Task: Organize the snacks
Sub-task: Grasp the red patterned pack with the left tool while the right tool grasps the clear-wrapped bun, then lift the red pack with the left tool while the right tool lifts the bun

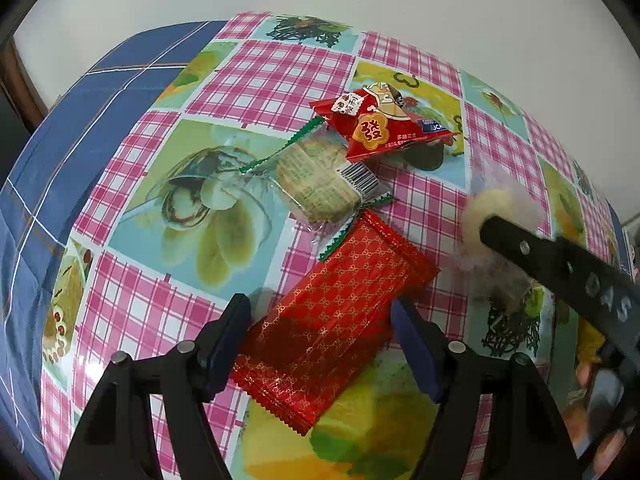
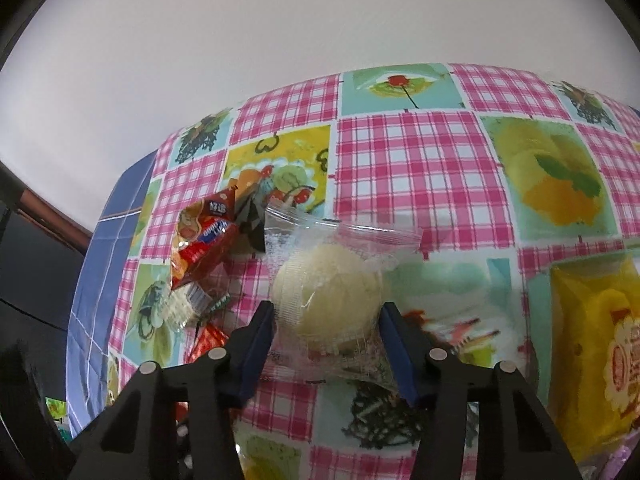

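Two hand-held grippers were in your hands. Through the left wrist camera, your left hand-held gripper (image 1: 320,320) sat low over the counter (image 1: 256,76), which wore a pink plaid cloth with fruit pictures. Its blue pads (image 1: 416,344) straddled the near half of a red foil packet (image 1: 332,320); both pads seemed to touch the packet's edges, though whether they truly squeezed it you could not tell. Just beyond the packet's far end lay a clear-wrapped biscuit pack (image 1: 320,180) with green zigzag seams, and past that a red puffed snack bag (image 1: 380,124) rested on the biscuit pack's far corner. Off to the right, one black finger of your right hand-held gripper (image 1: 476,220) reached onto a pale round cake (image 1: 490,210), blurred there.

Through the right wrist camera, your right hand-held gripper (image 2: 326,320) pinched that pale round cake (image 2: 328,300) in its clear wrapper, a blue pad against each side, the jaws partly drawn in around it. Left of the fingers lay the red puffed snack bag (image 2: 200,248) with the biscuit pack's end (image 2: 184,304) peeking below it. Far right, a yellow snack bag (image 2: 592,348) lay on the counter (image 2: 416,184).
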Demonstrator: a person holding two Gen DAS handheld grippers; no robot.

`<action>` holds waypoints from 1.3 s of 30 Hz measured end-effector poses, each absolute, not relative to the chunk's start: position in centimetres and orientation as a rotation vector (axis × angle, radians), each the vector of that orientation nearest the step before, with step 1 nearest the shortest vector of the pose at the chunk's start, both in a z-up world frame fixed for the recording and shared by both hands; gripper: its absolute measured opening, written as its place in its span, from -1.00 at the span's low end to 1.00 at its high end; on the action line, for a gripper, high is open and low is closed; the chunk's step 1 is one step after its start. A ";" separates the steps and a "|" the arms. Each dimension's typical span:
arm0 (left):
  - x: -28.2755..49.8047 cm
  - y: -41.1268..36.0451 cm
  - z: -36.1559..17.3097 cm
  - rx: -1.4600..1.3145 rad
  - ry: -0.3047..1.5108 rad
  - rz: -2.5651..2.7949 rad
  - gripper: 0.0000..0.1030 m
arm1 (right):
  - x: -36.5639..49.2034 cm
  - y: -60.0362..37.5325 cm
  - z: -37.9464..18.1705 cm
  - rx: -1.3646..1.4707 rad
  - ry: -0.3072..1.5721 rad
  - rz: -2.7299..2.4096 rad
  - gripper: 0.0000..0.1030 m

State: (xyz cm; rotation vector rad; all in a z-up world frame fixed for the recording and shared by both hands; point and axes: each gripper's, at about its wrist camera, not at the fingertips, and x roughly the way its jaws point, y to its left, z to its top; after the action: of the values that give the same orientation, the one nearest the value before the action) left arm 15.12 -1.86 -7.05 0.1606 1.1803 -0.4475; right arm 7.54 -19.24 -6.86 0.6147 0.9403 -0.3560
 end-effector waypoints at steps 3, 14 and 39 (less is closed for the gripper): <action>15.0 -1.7 -7.0 0.158 1.184 -0.444 0.39 | 6.3 -19.3 -6.9 0.635 0.941 -0.361 0.09; 13.7 -1.9 -6.8 0.199 1.211 -0.461 0.11 | 2.5 -18.2 -6.9 0.656 0.974 -0.365 0.09; 9.1 -5.8 -7.4 0.347 1.197 -0.457 -0.04 | -4.0 -15.9 -6.4 0.660 1.070 -0.404 0.08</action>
State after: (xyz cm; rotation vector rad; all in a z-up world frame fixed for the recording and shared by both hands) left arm 9.13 -5.78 -7.35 0.3468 1.1970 -0.4571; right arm -4.01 -15.85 -6.36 0.6603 1.0703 -0.4036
